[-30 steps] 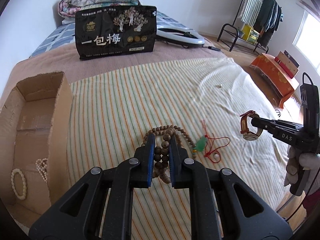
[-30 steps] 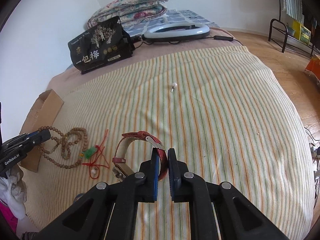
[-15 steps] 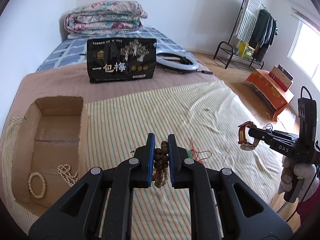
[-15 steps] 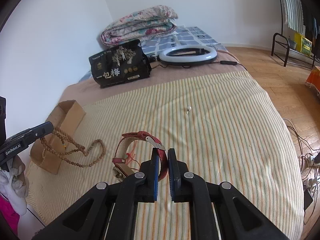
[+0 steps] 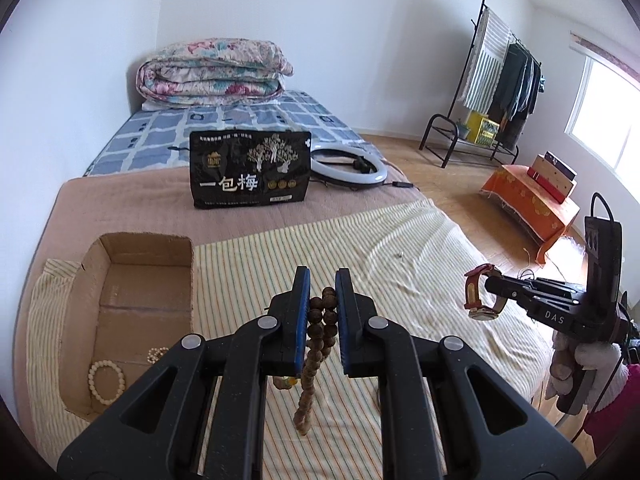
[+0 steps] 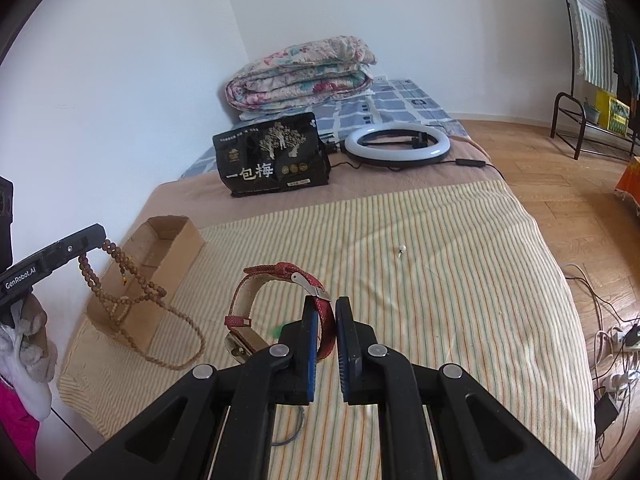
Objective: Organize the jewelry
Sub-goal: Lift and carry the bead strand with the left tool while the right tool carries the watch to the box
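While the left gripper [image 5: 322,292] clamps the bead necklace [image 5: 316,336], the right gripper [image 6: 327,322] pinches the red watch [image 6: 276,280].

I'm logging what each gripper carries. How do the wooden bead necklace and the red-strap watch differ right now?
The wooden bead necklace is a long limp strand of brown beads that dangles in loops; the red-strap watch is a short band that keeps its curved shape. The necklace hangs from the left gripper; the watch is pinched by its strap in the right gripper. Both are held in the air above the striped bedspread.
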A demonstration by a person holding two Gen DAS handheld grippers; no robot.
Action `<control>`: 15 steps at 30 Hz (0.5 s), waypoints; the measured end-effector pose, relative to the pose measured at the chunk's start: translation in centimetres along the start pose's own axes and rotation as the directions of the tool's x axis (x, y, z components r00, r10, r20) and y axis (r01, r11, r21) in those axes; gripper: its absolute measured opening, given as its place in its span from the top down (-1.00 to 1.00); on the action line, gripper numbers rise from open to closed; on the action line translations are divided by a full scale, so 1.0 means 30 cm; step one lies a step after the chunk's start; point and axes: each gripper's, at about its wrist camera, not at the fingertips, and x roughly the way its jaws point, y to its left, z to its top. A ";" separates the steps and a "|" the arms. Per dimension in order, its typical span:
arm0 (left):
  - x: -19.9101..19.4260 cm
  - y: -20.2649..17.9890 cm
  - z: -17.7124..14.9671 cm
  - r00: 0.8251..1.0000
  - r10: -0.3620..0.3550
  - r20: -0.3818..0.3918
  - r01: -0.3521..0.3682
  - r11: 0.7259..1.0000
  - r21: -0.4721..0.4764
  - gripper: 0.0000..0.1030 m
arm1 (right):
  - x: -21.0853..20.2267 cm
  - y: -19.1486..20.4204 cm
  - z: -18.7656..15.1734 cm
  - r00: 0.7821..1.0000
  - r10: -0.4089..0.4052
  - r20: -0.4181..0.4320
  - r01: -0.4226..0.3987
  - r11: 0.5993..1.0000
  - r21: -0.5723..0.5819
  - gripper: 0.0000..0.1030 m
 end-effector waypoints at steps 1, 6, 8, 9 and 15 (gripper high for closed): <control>-0.015 0.003 0.006 1.000 0.000 0.008 0.000 1.000 0.000 0.79 | -0.006 0.010 0.002 1.000 0.002 0.002 -0.002 1.000 -0.003 0.88; -0.082 0.035 0.043 0.999 0.009 0.046 -0.009 1.000 -0.002 0.79 | -0.032 0.057 0.013 1.000 0.015 0.010 -0.015 1.000 -0.024 0.88; -0.110 0.054 0.062 0.998 0.020 0.062 -0.019 1.000 -0.003 0.79 | -0.039 0.079 0.016 1.000 0.022 0.011 -0.021 0.999 -0.031 0.88; -0.120 0.062 0.067 0.997 0.023 0.067 -0.023 1.000 -0.003 0.79 | -0.043 0.093 0.019 1.000 0.026 0.013 -0.025 0.999 -0.035 0.88; -0.183 0.135 0.111 0.993 0.057 0.105 -0.056 0.998 -0.008 0.79 | -0.046 0.166 0.033 0.999 0.050 0.016 -0.049 0.997 -0.060 0.88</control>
